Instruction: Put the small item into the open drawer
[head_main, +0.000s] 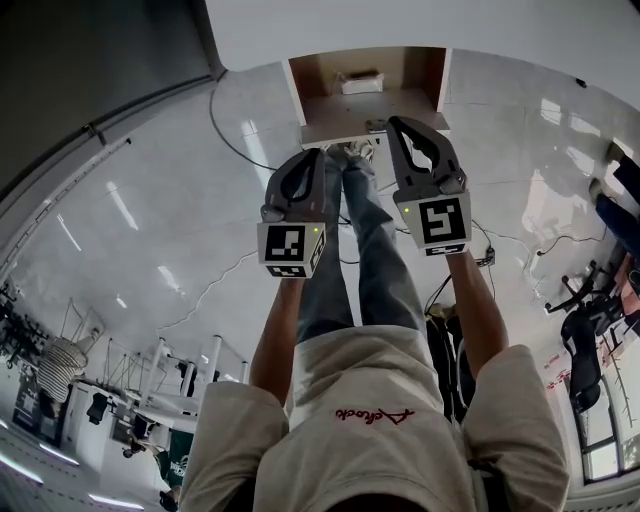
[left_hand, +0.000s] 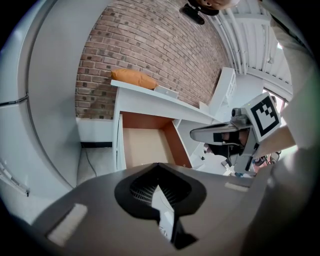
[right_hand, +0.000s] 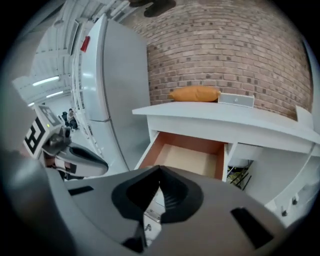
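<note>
The white desk's open drawer (head_main: 372, 107) shows a bare tan floor (left_hand: 145, 145) and orange-brown sides (right_hand: 188, 156). On the desk top lie a small white box (right_hand: 236, 100) and an orange cushion (right_hand: 195, 93); the same box (left_hand: 166, 91) and cushion (left_hand: 134, 78) show in the left gripper view. My left gripper (head_main: 318, 156) hangs short of the drawer front with its jaws shut on nothing (left_hand: 159, 166). Beside it my right gripper (head_main: 395, 123) reaches the drawer's front edge, its jaws also shut and empty (right_hand: 159, 168).
A tall white fridge (right_hand: 107, 85) stands left of the desk against a brick wall (right_hand: 225, 45). Cables (head_main: 230, 140) run over the glossy floor. Office chairs (head_main: 580, 330) stand at the right. The person's legs (head_main: 350, 250) are below the grippers.
</note>
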